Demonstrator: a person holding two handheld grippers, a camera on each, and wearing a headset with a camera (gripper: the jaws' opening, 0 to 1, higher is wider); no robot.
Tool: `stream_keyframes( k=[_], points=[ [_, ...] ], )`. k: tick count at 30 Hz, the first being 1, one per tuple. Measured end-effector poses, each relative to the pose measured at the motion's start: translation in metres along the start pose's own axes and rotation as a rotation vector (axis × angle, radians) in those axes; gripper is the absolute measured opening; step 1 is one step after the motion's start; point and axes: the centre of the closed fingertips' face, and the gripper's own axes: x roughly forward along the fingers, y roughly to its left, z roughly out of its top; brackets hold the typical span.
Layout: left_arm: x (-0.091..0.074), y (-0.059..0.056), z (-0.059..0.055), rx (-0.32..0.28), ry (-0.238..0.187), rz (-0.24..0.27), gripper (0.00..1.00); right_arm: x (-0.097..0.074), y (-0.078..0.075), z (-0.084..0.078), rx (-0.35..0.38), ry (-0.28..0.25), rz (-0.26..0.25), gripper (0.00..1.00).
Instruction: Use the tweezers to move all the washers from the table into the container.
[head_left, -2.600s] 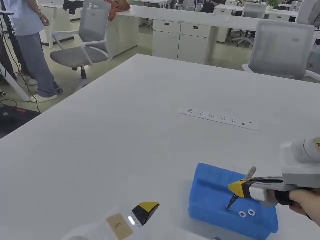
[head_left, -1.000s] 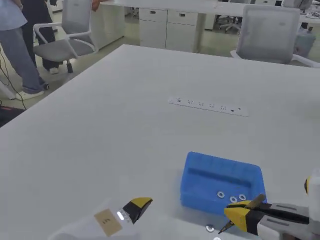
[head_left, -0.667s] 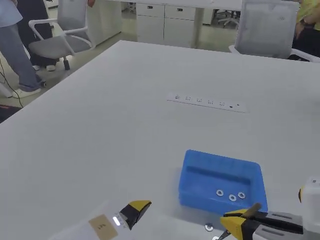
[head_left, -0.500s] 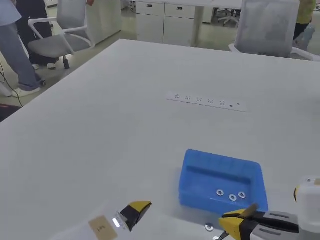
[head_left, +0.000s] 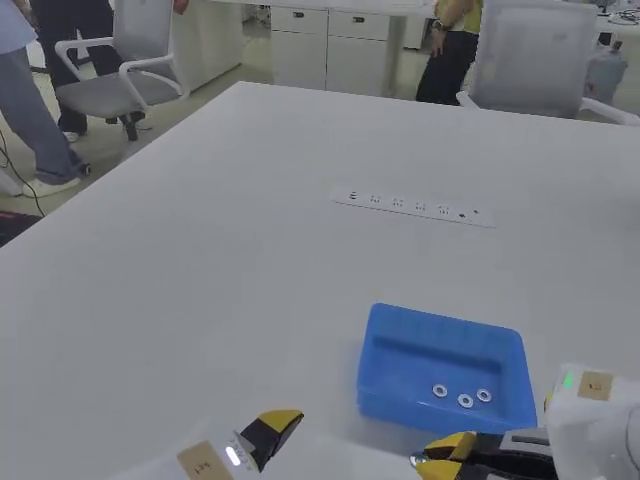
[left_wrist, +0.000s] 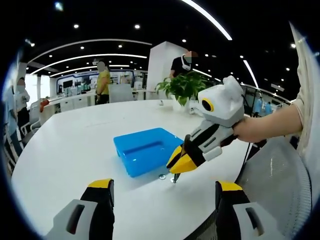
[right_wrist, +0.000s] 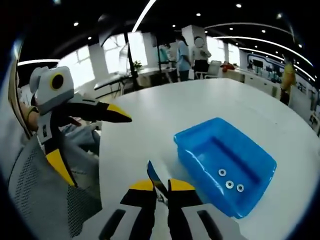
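Progress looks partial: three washers (head_left: 465, 401) lie together on the floor of the blue container (head_left: 395, 400), toward its near right corner, and at least one more washer (left_wrist: 162, 176) sits on the white desk (head_left: 250, 270) just beside the container's near wall, so I judge the job begun but not finished. The right hand-held gripper (right_wrist: 163, 189) has its jaws drawn narrow and clamped on the tweezers (right_wrist: 154, 176), which rise as a thin dark blade between them. In the left gripper view it reaches down in front of the container with the tweezer tips at the desk, right next to the loose washer. The left hand-held gripper (left_wrist: 164, 192) stands wide with nothing between its jaws, held low and well apart from the container on the near left. What is left, as far as I can judge, is to pinch the loose washer, lift it over the wall and drop it with the others. How many washers remain cannot be told, because the head view cuts off the nearest strip of desk at its bottom edge, and the right hand-held gripper covers the patch just in front of the container there. The tweezer tips are too small and dark to say whether they touch the washer or already grip it.
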Motion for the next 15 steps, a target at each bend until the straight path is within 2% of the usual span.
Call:
stream_keyframes(
  k=[3, 4, 6, 8, 9, 15],
  points=[
    [0.000, 0.000, 0.001, 0.000, -0.003, 0.003, 0.85, -0.001, -0.001, 0.000, -0.083, 0.018, -0.014, 0.03],
    [0.000, 0.001, 0.001, 0.000, -0.004, 0.004, 0.85, 0.000, 0.002, 0.000, -0.084, 0.017, -0.007, 0.02],
    [0.000, 0.000, 0.001, 0.000, -0.005, 0.002, 0.85, 0.000, 0.001, 0.000, -0.083, 0.021, -0.014, 0.02],
    [-0.001, 0.001, 0.001, 0.005, -0.007, 0.004, 0.85, -0.001, 0.003, 0.002, -0.034, 0.005, 0.005, 0.02],
    [-0.001, 0.001, 0.002, 0.003, -0.008, 0.006, 0.85, -0.002, 0.004, 0.006, -0.011, -0.017, 0.012, 0.03],
    [-0.002, 0.003, 0.002, -0.003, -0.016, 0.015, 0.85, -0.017, 0.002, 0.032, 0.007, -0.078, 0.025, 0.03]
  ],
)
